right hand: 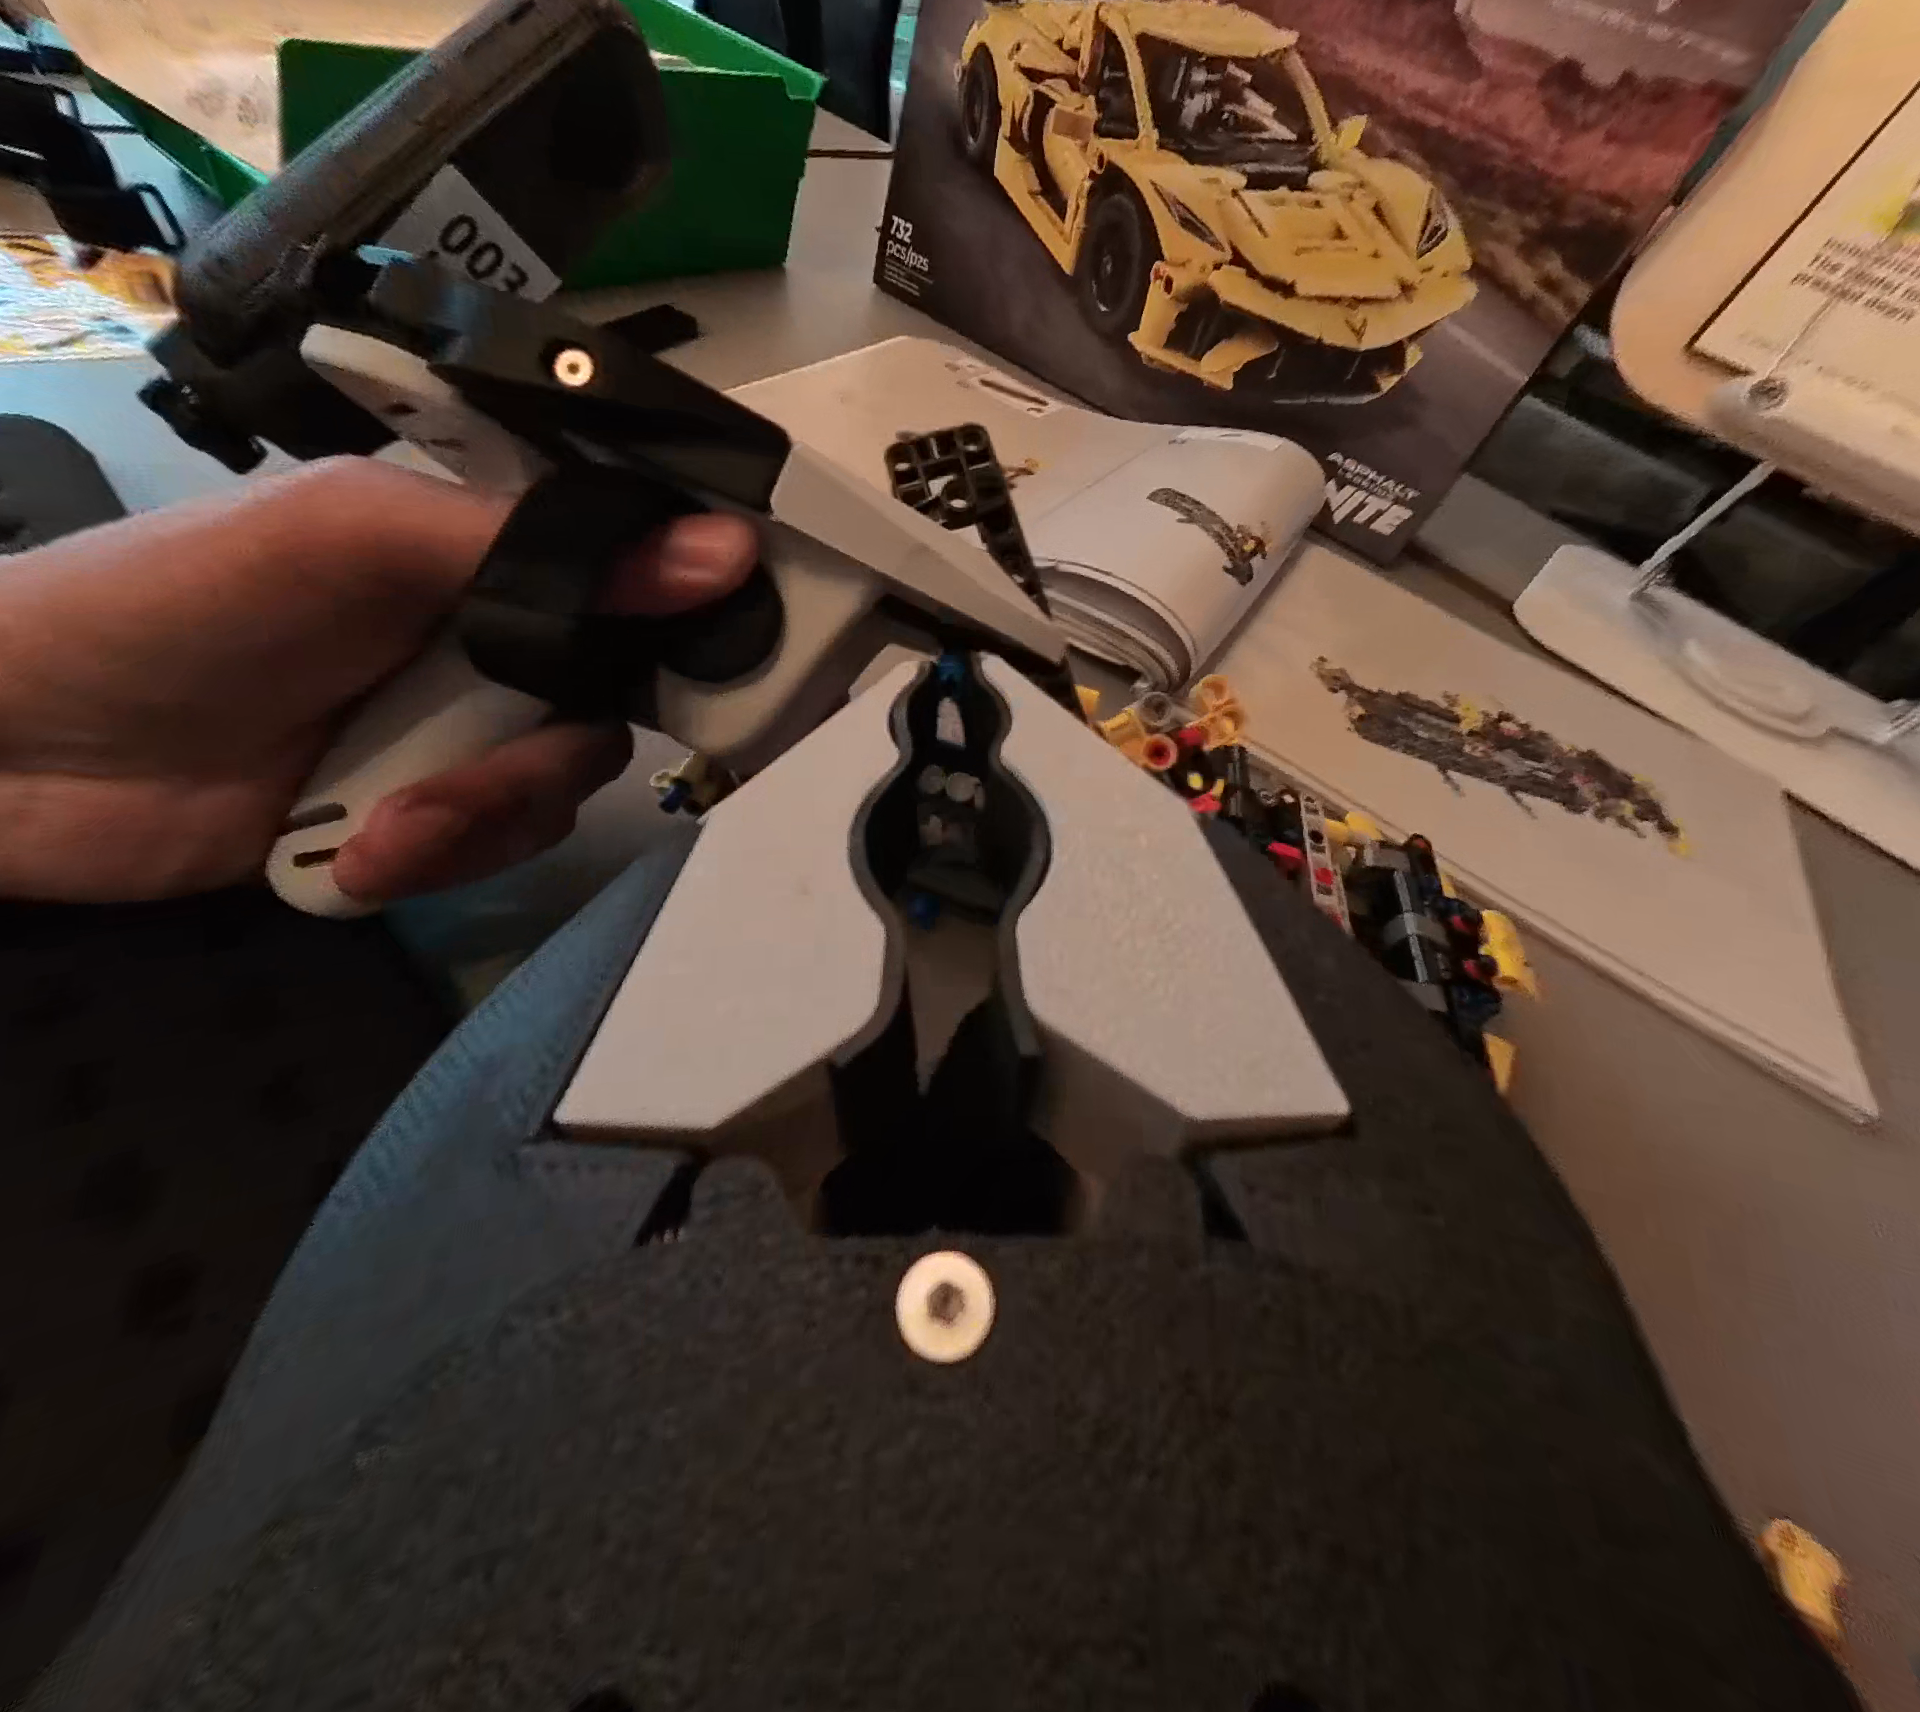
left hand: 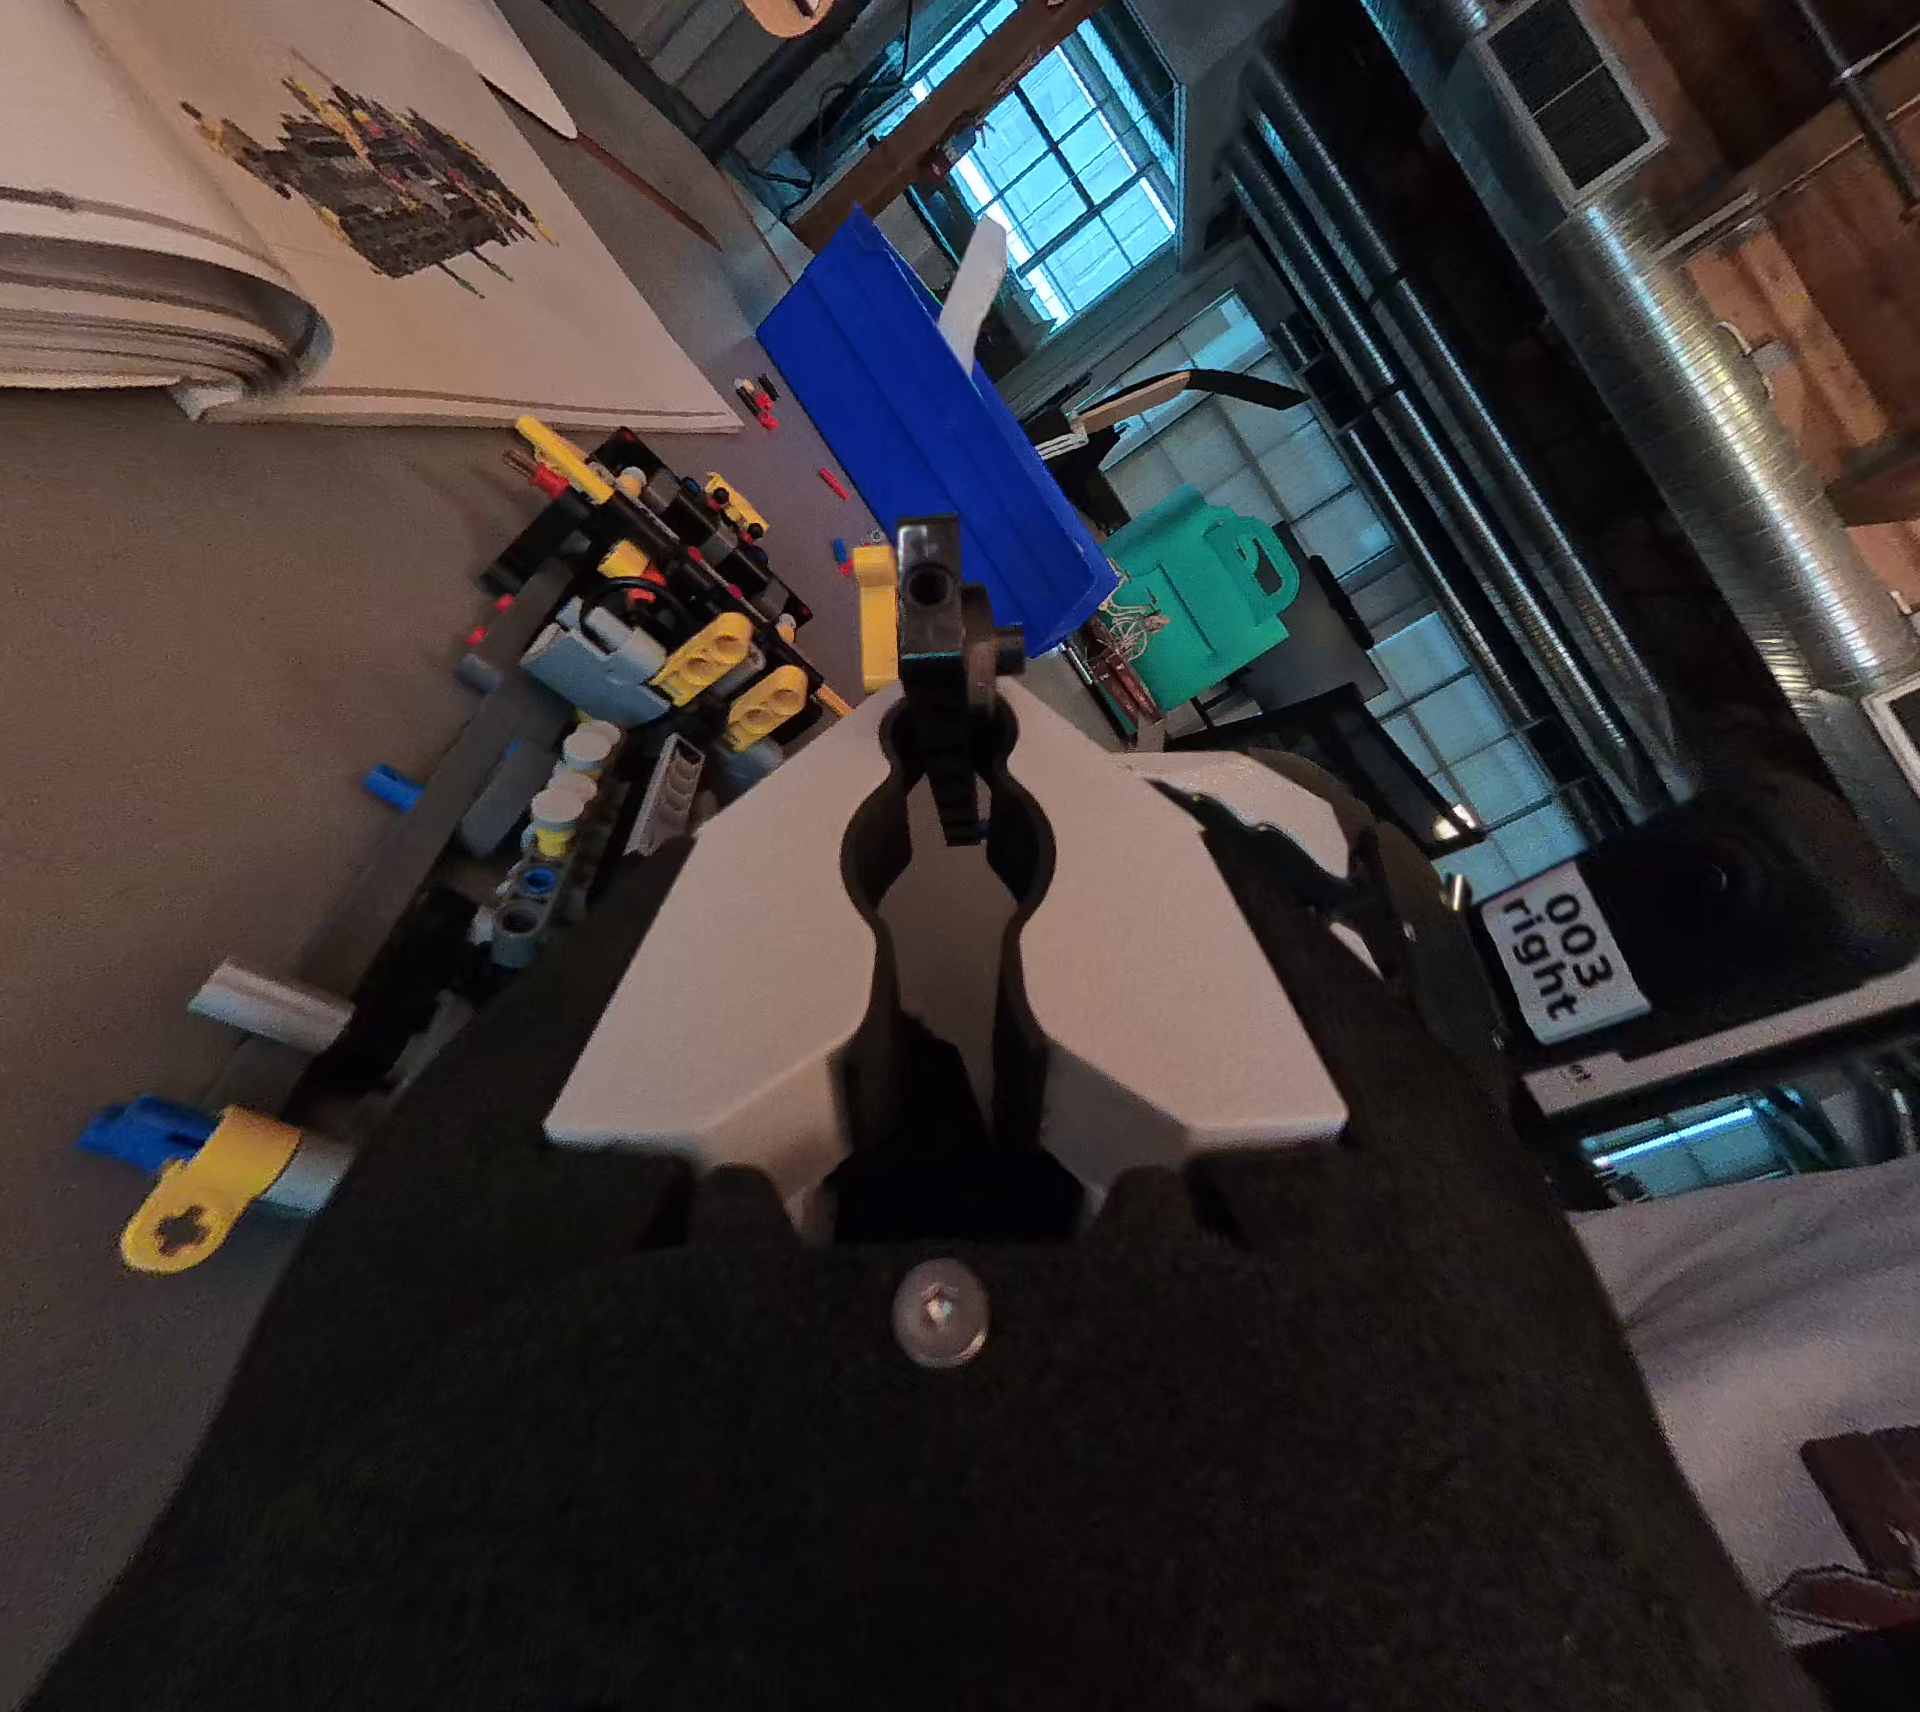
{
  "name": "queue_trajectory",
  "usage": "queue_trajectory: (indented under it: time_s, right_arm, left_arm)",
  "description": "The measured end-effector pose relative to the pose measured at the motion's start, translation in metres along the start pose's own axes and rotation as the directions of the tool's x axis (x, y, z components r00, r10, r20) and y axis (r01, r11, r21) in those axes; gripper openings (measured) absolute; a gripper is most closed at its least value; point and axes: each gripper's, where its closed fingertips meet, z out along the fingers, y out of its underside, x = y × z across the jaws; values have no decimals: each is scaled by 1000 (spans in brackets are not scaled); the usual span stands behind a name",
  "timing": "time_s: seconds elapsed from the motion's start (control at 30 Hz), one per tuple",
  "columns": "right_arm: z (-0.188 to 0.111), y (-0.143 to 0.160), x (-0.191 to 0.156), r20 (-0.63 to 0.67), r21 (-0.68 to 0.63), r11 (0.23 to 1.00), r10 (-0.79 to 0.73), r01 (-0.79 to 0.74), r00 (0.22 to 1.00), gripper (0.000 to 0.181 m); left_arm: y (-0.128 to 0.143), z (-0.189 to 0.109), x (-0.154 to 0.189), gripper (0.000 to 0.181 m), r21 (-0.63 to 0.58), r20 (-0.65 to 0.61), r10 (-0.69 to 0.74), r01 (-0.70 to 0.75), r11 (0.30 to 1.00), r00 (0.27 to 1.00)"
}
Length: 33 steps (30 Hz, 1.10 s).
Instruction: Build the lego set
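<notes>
Matte black, grainy plastic with a bright screw head forms the body of each tool nearest the lens, and pale grey wedge-shaped fingers run forward from it. On the left gripper (left hand: 940,706) the jaws are pinched onto a black lego frame piece (left hand: 940,613), a glossy, hole-pierced technic part that sticks out past the fingertips; the right wrist view shows it as a square perforated head on a long thin beam (right hand: 951,478), held up in the air above the table. On the right gripper (right hand: 951,686) the jaws are drawn close around a small blue pin (right hand: 948,675), though the grip itself is partly hidden. Below lies the half-built lego chassis (left hand: 665,613), a knobbly block of black, grey and yellow parts on the smooth grey table (left hand: 208,623). Beside it rests the open instruction booklet (right hand: 1164,519), and behind that stands the glossy set box (right hand: 1351,104) picturing a yellow car.
</notes>
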Motion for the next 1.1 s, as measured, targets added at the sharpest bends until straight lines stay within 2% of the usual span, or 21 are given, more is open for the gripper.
queue_trajectory:
  time_s: [0.4, 0.63, 0.87, 0.93, 0.97, 1.07, 1.1]
  right_arm:
    - [7, 11, 1, -29, -73, 997, -21, 19, 999, 4]
    - [8, 13, 0, -38, -96, 994, -48, 44, 998, 4]
    - [9, 8, 1, 10, -47, 985, 167, -166, 986, 4]
    - [9, 3, 0, 71, -12, 931, 364, -364, 929, 4]
    - [10, 1, 0, 75, 1, 918, 396, -397, 915, 4]
    - [11, -2, 1, -34, 16, 961, 277, -277, 960, 4]
    - [12, -2, 0, -41, 14, 959, 284, -284, 958, 4]
  left_arm:
    - [6, 0, -5, 8, -25, 59, 42, -41, 999, 997]
    - [6, -1, -6, 8, -31, 131, 154, -151, 988, 979]
    - [-1, -2, -2, 9, -5, 187, 259, -263, 965, 948]
    - [-5, -3, 1, 8, 19, 202, 293, -303, 953, 935]
    - [-6, -4, 2, 8, 26, 212, 308, -320, 947, 928]
    - [-9, -5, 3, 8, 42, 234, 331, -349, 936, 914]
    - [-10, -6, 2, 8, 42, 249, 338, -359, 933, 908]
